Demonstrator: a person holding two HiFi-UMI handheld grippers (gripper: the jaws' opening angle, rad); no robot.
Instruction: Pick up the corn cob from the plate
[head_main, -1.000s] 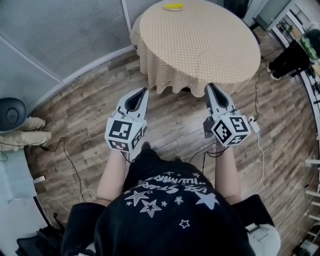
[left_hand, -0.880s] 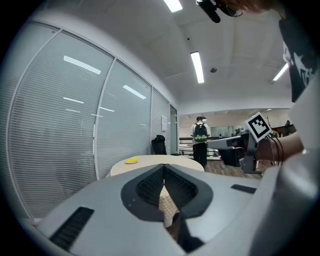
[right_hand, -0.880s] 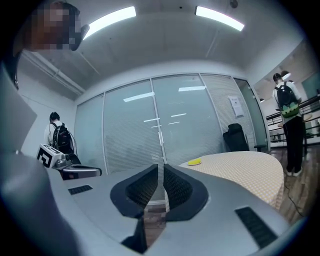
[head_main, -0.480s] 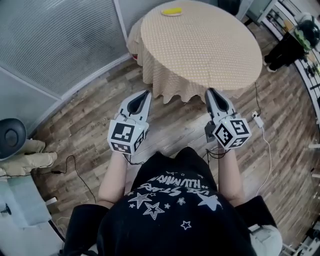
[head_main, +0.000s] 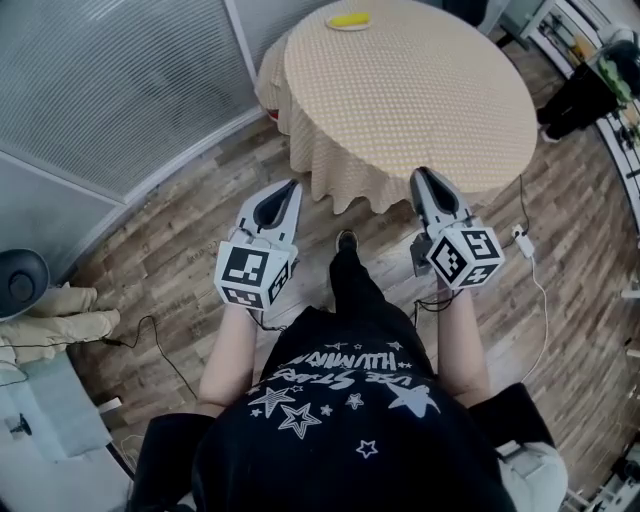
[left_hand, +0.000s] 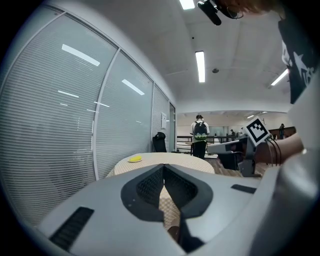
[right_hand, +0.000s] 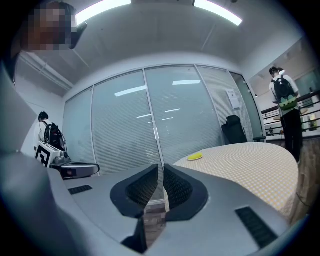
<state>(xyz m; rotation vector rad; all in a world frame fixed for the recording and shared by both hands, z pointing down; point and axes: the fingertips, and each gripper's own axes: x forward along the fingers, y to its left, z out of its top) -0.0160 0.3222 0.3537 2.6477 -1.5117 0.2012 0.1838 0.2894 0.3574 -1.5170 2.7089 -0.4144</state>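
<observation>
Table (head_main: 410, 90) closer, corn cob (head_main: 347, 19) — far edge

A round counter (head_main: 420, 90) wears a beige dotted cloth that hangs in folds at its edge. It stands on a wood-plank floor (head_main: 180, 230), near a glass wall with shut blinds (head_main: 110, 80). A thin black cable (head_main: 150, 325) snakes over the planks at left, and a white power strip (head_main: 523, 243) lies at right. Beyond the counter are a black office chair (right_hand: 234, 129) and a person with a backpack (left_hand: 200, 131). Strip lights (left_hand: 200, 66) line the ceiling.
</observation>
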